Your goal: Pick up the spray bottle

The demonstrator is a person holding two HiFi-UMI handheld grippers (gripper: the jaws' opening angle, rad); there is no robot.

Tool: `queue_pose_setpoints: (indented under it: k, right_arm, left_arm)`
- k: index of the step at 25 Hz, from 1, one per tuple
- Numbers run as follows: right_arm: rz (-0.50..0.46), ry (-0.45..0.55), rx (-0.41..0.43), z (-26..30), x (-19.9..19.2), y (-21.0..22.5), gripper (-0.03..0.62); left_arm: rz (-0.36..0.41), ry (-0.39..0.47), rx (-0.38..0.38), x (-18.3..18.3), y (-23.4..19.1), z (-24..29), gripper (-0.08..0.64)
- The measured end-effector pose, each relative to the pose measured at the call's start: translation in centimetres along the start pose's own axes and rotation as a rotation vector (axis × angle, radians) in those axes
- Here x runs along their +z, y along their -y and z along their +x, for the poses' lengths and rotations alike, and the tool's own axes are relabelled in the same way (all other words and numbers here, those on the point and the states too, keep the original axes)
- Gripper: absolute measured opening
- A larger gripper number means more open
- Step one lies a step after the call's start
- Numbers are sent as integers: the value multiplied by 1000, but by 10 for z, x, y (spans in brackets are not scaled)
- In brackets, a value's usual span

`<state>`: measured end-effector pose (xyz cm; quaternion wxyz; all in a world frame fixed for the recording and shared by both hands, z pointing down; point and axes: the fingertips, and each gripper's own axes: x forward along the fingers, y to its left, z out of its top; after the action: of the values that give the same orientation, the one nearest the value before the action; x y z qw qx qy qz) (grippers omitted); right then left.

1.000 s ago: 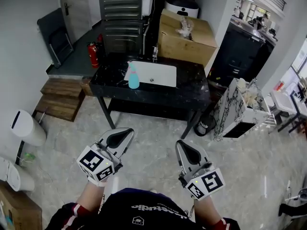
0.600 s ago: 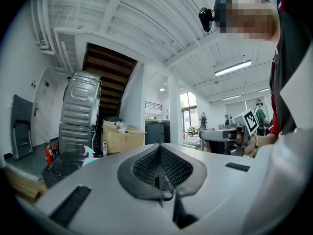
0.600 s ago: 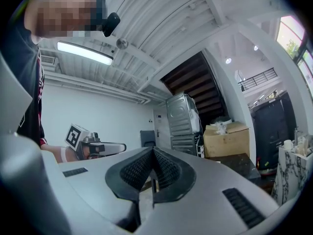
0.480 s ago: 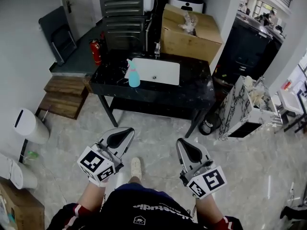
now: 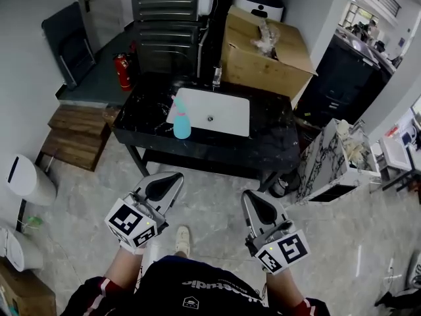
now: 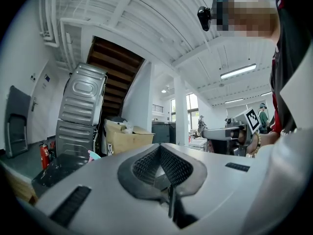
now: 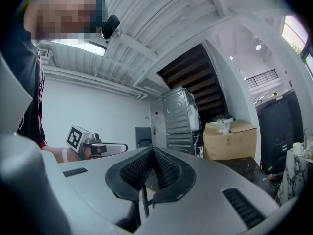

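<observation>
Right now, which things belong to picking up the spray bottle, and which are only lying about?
For the job: spray bottle, black counter under it, left tool, right tool, both shut.
Lying about: cardboard box, fire extinguisher, wooden steps, white bin.

The light-blue plastic spray bottle (image 5: 181,118) with a pink trigger head stands upright on the black marble bench (image 5: 141,110), just beside the white sink's (image 5: 227,114) left edge.

the black counter (image 5: 263,147) carrying the spray bottle (image 5: 181,120) looms nearer and larger in the head view than a second ago; the person's shoe (image 5: 182,241) now shows below it, and the white bin (image 5: 23,180) slides toward the left edge.
</observation>
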<state>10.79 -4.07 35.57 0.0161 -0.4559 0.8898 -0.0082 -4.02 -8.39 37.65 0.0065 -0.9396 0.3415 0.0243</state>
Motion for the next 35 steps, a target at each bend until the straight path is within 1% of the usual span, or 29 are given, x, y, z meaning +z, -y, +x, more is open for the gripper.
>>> queue_pose_setpoints:
  k: [4, 9, 13, 15, 16, 17, 22, 23, 27, 30, 33, 35]
  right_arm:
    - [-7, 6, -7, 64, 9, 21, 37]
    - [-4, 20, -30, 130, 18, 37, 37]
    - [-17, 24, -43, 164, 22, 42, 37]
    - [-19, 23, -50, 173, 22, 46, 37]
    - [-17, 17, -53, 176, 20, 49, 37]
    - [-12, 9, -55, 179, 18, 52, 37]
    - [-4, -8, -48, 190, 14, 68, 37]
    - [-7, -7, -44, 191, 14, 71, 37]
    - [-19, -16, -28, 192, 12, 85, 37]
    - [-20, -21, -25, 192, 13, 94, 37]
    - [-23, -26, -29, 190, 14, 101, 37]
    - [-25, -32, -33, 188, 14, 105, 37]
  left_arm:
    - [-5, -4, -8, 3, -63, 31, 15]
    - [11, -19, -27, 6, -128, 59, 15]
    - [23, 1, -30, 7, -163, 73, 17]
    - [14, 2, -20, 2, -177, 81, 20]
    - [8, -5, -20, -3, -181, 85, 46]
    - [2, -17, -22, -9, -185, 89, 91]
    - [-7, -82, -3, -40, -204, 114, 188]
    - [-5, -95, 4, -48, -208, 120, 198]
    - [-7, -148, 57, -82, -227, 142, 224]
    - [-3, -208, 107, -112, -249, 158, 233]
    - [-22, -276, 127, -145, -264, 171, 235]
    - [-36, -303, 133, -160, -269, 178, 241]
